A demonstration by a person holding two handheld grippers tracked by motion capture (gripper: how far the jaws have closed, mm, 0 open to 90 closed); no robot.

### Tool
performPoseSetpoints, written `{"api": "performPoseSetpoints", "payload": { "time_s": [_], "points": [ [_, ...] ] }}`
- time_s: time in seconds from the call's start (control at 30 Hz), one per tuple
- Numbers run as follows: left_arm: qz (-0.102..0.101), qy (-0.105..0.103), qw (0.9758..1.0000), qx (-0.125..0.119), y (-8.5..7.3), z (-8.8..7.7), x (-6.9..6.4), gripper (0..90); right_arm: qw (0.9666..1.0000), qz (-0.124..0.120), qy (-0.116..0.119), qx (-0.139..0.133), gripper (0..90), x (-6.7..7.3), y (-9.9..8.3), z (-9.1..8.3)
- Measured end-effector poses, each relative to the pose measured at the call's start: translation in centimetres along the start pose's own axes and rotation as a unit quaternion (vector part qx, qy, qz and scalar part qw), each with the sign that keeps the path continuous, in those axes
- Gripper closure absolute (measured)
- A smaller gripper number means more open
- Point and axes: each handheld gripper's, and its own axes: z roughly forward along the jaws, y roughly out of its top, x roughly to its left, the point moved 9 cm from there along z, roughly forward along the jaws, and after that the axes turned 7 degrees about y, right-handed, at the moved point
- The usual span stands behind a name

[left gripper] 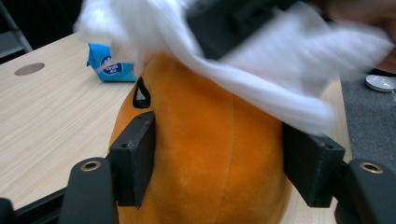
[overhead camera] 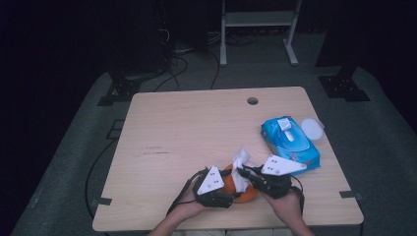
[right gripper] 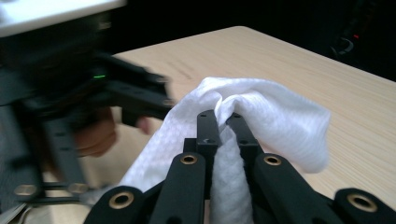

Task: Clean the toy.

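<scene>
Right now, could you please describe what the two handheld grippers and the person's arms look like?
Both the left gripper and the right gripper are black, angular frames with brass-coloured rivets at the joints and flat, rectangular black fingers. Each carries a grey three-cornered plate with small dark marks on top, and a black cable trails from the left gripper. The forearms are bare, with no sleeves visible.

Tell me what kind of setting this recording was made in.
Probably a lab or recording room, not a home: a bare wooden table on grey carpet, cables trailing over the floor behind it, and a metal equipment frame in a dark background.
</scene>
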Motion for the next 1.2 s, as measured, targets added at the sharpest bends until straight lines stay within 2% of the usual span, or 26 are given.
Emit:
{"api": "performPoseSetpoints", "payload": {
  "time_s": [0.13,0.2,0.27,0.37,0.53,0.57,0.67,0.8,0.93,1.03,1.13,1.2],
  "points": [
    [-0.003,-0.006,1.0,-0.004,0.0,0.1,0.1,33.2,0.9991,0.033,-0.028,-0.005,84.9,-2.8,-0.9,-1.2],
    [-0.014,-0.006,0.9999,-0.004,-0.1,-0.1,0.6,33.2,0.998,0.046,-0.043,0.001,85.0,-3.9,-1.6,-1.6],
    [-0.027,-0.006,0.9996,-0.007,-0.2,-0.2,1.0,33.2,0.9974,0.06,-0.041,0.007,84.9,-4.4,-2.2,-1.8],
    [-0.036,0.001,0.9993,-0.008,-0.2,-0.2,1.5,31.7,0.9976,0.062,-0.031,0.005,85.2,-3.8,-2.1,-1.6],
    [-0.052,0.003,0.9986,-0.011,-0.3,-0.2,1.8,30.5,0.9989,0.044,0.003,-0.017,85.1,-1.7,-0.5,-1.3],
    [-0.051,0.003,0.9986,-0.011,-0.3,-0.2,1.8,30.8,0.9991,0.039,0.001,-0.014,85.1,-1.6,-0.5,-1.2],
    [-0.045,0.004,0.9989,-0.009,-0.3,-0.3,1.9,31.9,0.9982,0.057,0.002,-0.016,85.1,-2.4,-1.0,-1.2],
    [-0.05,0.003,0.9987,-0.011,-0.3,-0.3,2.1,31.7,0.997,0.076,-0.012,-0.008,85.2,-3.8,-2.0,-1.5],
    [-0.053,0.004,0.9985,-0.01,-0.4,-0.4,2.3,31.2,0.997,0.075,-0.016,0.0,85.2,-3.7,-2.1,-1.7],
    [-0.058,0.006,0.9982,-0.01,-0.4,-0.4,2.4,31.3,0.9982,0.06,-0.001,-0.007,85.1,-2.4,-1.3,-1.7],
    [-0.052,0.004,0.9986,-0.012,-0.3,-0.3,2.1,32.3,0.9992,0.034,0.019,-0.01,85.2,-0.6,-0.3,-1.1],
    [-0.048,0.004,0.9988,-0.012,-0.3,-0.3,1.9,33.2,0.9996,0.022,0.014,-0.004,85.2,-0.4,-0.2,-0.7]
  ]
}}
